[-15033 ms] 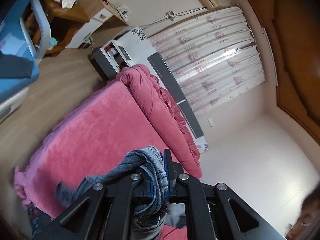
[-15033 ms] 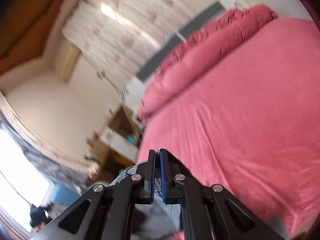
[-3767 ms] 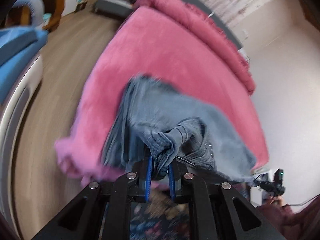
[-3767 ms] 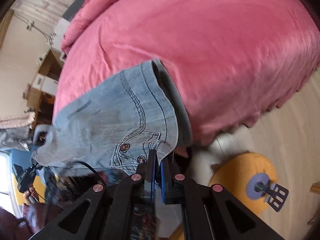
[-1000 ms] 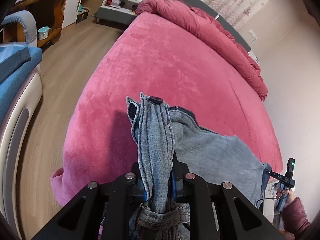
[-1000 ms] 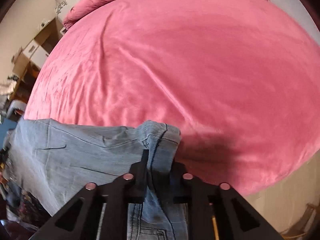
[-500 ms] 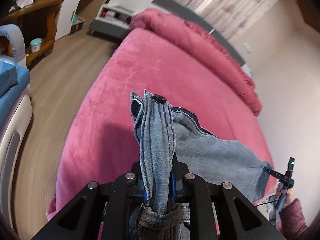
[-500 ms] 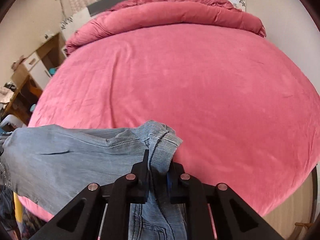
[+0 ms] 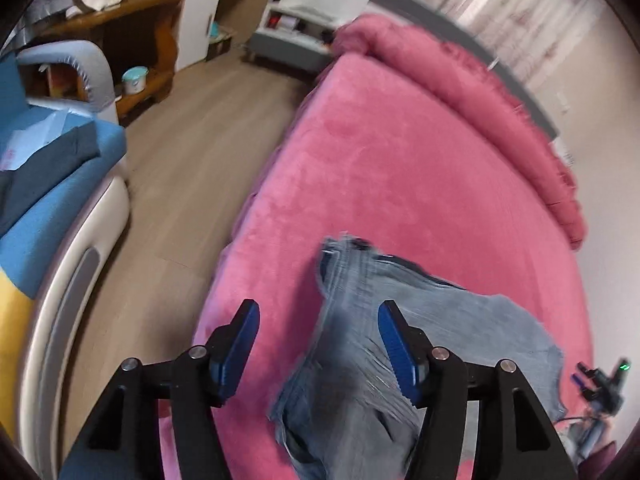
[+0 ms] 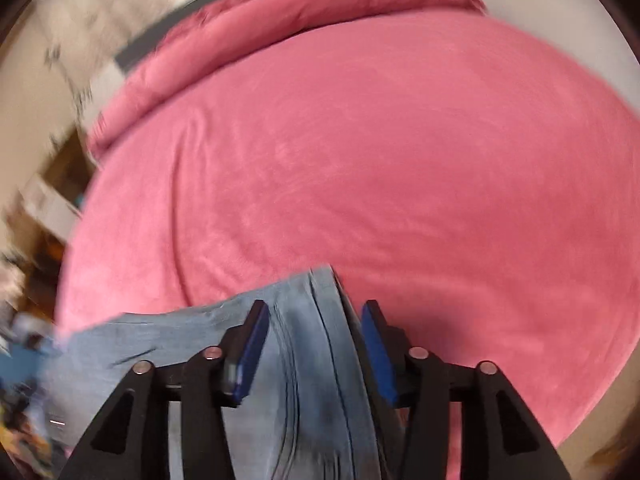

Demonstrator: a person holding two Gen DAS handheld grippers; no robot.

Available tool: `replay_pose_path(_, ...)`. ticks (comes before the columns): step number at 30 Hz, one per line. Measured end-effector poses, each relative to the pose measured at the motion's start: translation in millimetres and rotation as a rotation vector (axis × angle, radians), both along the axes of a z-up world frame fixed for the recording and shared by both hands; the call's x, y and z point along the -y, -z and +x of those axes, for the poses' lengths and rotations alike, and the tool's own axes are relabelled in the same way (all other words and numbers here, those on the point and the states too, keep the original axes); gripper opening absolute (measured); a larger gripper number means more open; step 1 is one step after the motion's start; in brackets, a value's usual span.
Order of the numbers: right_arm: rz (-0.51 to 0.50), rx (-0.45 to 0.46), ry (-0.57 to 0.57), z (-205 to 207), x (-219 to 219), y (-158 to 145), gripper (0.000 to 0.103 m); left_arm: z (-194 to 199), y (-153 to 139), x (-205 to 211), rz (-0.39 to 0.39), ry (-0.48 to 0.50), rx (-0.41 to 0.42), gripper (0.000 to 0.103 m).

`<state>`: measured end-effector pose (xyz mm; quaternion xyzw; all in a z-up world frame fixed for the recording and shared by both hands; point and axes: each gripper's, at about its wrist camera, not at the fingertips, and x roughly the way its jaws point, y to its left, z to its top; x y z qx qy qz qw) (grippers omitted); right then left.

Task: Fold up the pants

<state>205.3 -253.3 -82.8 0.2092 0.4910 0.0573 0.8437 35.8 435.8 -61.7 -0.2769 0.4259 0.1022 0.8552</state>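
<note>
left wrist: left gripper (image 9: 318,344) just opened, released; pants (image 9: 404,332) lie on bed (image 9: 400,168).
right wrist: right gripper (image 10: 314,350) just opened too, denim between unpressed jaws. laying-out step; next likely regrasp to fold.

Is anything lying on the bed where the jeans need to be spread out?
Nothing visible: the bed past the jeans is bare up to the rolled duvet at its far end.
</note>
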Motion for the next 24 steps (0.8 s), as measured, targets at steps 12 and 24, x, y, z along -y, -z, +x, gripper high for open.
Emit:
replay_pose_path(12, 0.434, -0.034, 0.183, -107, 48, 59, 0.066, -31, 46, 95, 0.167, 0.193, -0.14, 0.057)
replay_pose_path(24, 0.371, -0.048, 0.174, -58, 16, 79, 0.023, -38, 41, 117, 0.203, 0.011, -0.121, 0.081)
